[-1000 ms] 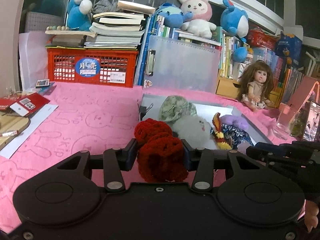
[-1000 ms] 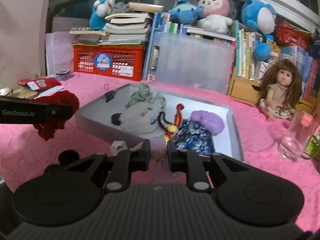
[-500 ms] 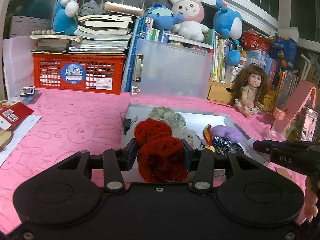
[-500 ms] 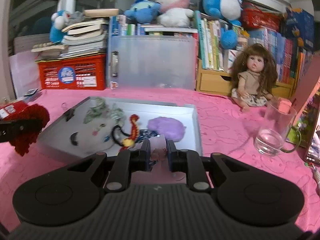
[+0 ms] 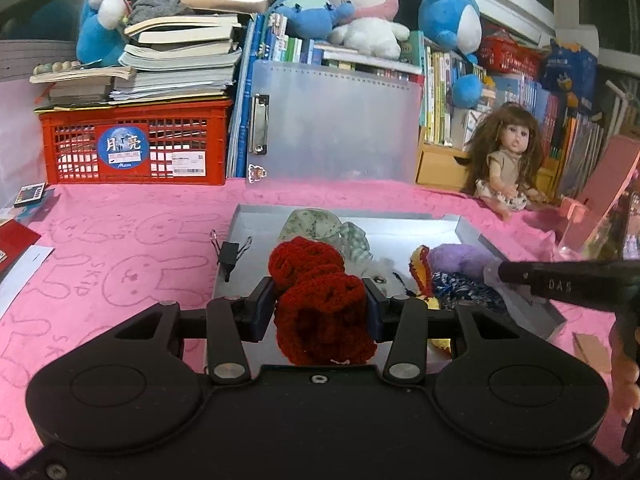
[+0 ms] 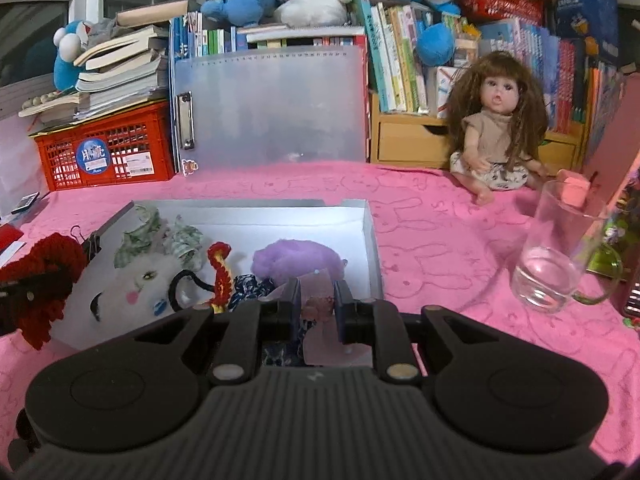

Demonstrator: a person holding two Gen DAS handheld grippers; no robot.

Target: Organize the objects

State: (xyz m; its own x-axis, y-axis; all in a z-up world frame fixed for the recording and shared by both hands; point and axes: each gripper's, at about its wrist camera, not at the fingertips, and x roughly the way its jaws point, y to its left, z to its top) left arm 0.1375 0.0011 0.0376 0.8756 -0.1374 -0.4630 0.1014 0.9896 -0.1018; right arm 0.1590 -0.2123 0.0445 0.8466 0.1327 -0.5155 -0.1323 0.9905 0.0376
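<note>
the left gripper [image 5: 320, 304] clenched a red crochet piece [image 5: 320, 300] just above the grey tray's [image 5: 472, 232] near-left end, nearer than the right gripper [image 6: 316, 304].

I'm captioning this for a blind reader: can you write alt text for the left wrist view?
The left hand-held gripper is shut on a dark red crocheted yarn piece over a shallow grey cardboard box of soft toys on a pink bunny-print cloth. A long-haired doll sits at the back right.
</note>
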